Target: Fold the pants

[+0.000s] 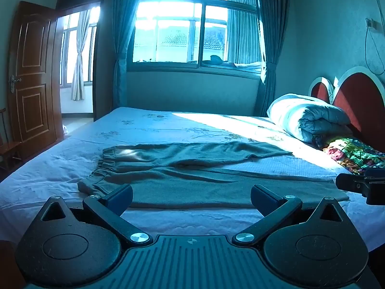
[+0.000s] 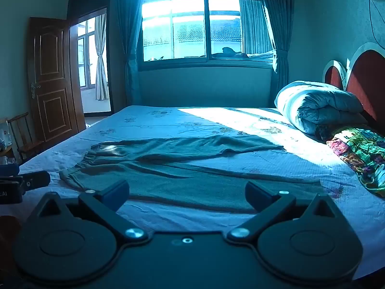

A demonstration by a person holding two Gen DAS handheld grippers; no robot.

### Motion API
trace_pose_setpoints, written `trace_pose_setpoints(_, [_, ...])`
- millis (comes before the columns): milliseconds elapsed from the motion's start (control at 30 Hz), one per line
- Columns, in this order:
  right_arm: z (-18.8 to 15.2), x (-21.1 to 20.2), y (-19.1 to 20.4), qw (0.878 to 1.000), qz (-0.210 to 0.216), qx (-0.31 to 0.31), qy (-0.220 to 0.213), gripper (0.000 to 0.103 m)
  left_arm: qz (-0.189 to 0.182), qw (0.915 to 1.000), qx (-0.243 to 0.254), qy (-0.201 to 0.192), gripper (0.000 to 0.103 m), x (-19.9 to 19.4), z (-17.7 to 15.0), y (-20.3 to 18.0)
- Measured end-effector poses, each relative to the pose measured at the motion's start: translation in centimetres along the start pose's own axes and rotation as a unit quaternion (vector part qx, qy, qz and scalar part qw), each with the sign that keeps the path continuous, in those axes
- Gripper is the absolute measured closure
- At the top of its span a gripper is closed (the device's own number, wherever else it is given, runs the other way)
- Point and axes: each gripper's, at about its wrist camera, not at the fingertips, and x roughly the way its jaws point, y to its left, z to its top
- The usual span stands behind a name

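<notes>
Grey-green pants [image 1: 192, 175] lie flat on the bed, elastic waistband [image 1: 105, 166] to the left, both legs running right, the far leg angled away. They also show in the right wrist view [image 2: 182, 175]. My left gripper [image 1: 191, 198] is open and empty, just above the near edge of the near leg. My right gripper [image 2: 187, 193] is open and empty over the same near edge. The right gripper's finger shows at the right edge of the left wrist view [image 1: 361, 185]; the left gripper's finger shows at the left edge of the right wrist view [image 2: 28, 180].
The bed sheet [image 1: 168, 130] is pale with a flower print. A rolled duvet [image 1: 310, 118] and a colourful cloth [image 1: 353, 154] lie at the red headboard [image 1: 358, 101] on the right. A window [image 1: 195, 24] is behind, an open wooden door [image 1: 33, 72] and a chair [image 2: 24, 132] at left.
</notes>
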Motion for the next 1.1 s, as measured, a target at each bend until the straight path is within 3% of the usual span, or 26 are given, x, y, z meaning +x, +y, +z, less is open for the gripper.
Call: trace_pose_setpoints(1100, [0.19,0.26,-0.86,1.0,0.0,0.014,0.003,0.006,-0.005,0.9999,-0.007,0.01,0.0,0.38,-0.49,-0.25])
